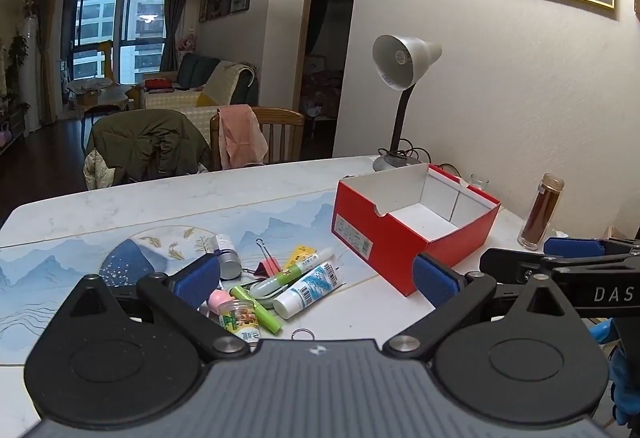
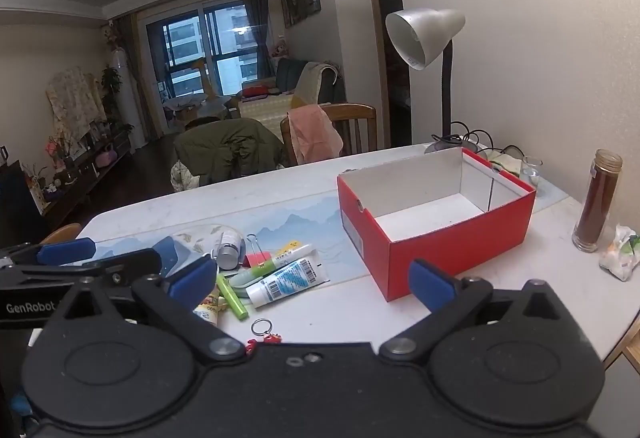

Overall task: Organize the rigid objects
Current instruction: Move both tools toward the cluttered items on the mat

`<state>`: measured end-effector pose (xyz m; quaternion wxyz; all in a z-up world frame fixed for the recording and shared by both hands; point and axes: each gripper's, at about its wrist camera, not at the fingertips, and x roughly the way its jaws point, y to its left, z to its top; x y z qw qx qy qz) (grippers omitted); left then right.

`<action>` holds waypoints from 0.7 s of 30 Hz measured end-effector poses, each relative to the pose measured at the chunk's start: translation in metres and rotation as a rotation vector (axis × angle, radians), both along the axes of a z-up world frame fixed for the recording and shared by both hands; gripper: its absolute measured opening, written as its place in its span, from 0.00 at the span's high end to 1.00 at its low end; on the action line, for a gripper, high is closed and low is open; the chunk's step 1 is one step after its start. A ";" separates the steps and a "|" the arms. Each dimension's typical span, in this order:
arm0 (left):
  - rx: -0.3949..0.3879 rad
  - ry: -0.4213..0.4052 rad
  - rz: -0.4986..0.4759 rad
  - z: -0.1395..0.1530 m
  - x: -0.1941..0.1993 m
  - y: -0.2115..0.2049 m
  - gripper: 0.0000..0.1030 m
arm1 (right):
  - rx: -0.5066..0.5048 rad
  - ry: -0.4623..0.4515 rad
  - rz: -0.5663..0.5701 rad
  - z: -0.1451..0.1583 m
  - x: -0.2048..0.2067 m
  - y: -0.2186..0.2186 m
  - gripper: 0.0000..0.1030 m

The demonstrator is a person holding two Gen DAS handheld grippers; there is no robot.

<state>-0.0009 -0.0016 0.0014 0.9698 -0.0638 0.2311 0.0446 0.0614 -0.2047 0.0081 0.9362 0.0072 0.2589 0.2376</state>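
A red cardboard box (image 1: pixel 404 250) (image 2: pixel 452 246) with a white inside stands open and empty on the table. Left of it lies a pile of small items: a white-and-blue tube (image 1: pixel 310 290) (image 2: pixel 286 282), a green marker (image 1: pixel 258 308) (image 2: pixel 232 296), a white-and-green pen (image 1: pixel 294 272), a pink binder clip (image 1: pixel 266 266), a small silver-capped bottle (image 1: pixel 228 258) (image 2: pixel 230 248), a clear jar of coloured bits (image 1: pixel 240 320) and a key ring (image 1: pixel 303 334) (image 2: pixel 262 328). My left gripper (image 1: pixel 316 278) hangs open above the pile. My right gripper (image 2: pixel 312 282) is open too, nothing between its fingers.
A silver desk lamp (image 1: pixel 400 77) (image 2: pixel 428 37) stands behind the box by the wall. A tall jar of brown stuff (image 1: pixel 540 217) (image 2: pixel 598 205) and a crumpled wrapper (image 2: pixel 620 252) sit at the right. A small glass (image 2: pixel 532 167) stands near the lamp. Chairs with clothes (image 1: pixel 240 135) line the far edge.
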 end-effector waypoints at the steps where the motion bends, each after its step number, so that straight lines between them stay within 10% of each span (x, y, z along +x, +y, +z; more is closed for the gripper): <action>1: 0.004 0.003 0.002 0.000 0.000 0.000 0.00 | -0.001 0.000 0.001 -0.001 0.000 0.001 0.00; 21: -0.006 0.029 0.020 -0.003 0.004 0.012 0.00 | -0.017 0.004 0.032 0.002 0.005 0.015 0.00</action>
